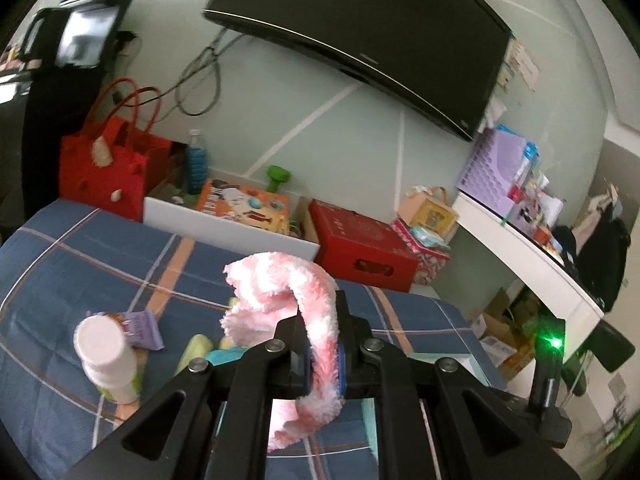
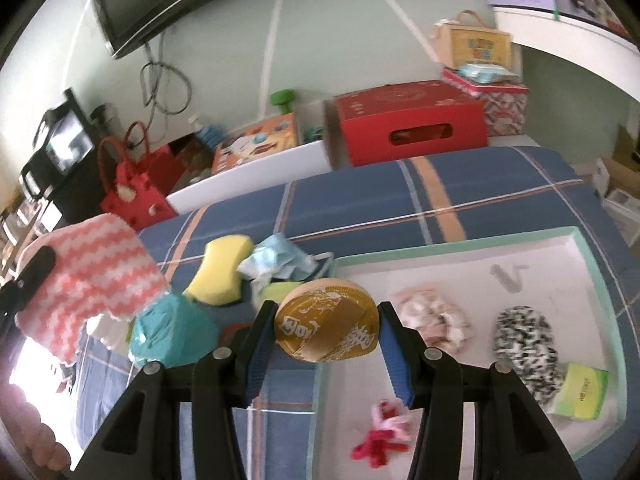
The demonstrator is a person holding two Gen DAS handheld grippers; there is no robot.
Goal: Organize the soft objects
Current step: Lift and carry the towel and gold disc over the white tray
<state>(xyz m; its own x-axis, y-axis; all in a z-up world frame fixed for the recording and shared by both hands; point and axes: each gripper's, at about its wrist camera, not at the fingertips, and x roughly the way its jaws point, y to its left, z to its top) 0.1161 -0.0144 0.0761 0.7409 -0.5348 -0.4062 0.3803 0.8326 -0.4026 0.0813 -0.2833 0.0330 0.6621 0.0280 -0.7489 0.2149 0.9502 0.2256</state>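
Left gripper (image 1: 323, 354) pinches the pink-and-white fluffy cloth (image 1: 296, 304) tight above the plaid bed (image 1: 80, 248); right gripper (image 2: 326, 330) clamps a gold round tin (image 2: 325, 325) over the tray's (image 2: 592, 264) left edge.

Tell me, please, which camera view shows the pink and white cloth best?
The right wrist view. There the pink and white cloth hangs spread at the left edge, so its zigzag pattern shows. In the left wrist view the same cloth is bunched in the left claw, whose fingers hide part of it, and the pattern looks blotchy.

Both wrist views look down along their fingers, close over the bed (image 1: 100, 248) — sharing the red box (image 2: 412, 124).
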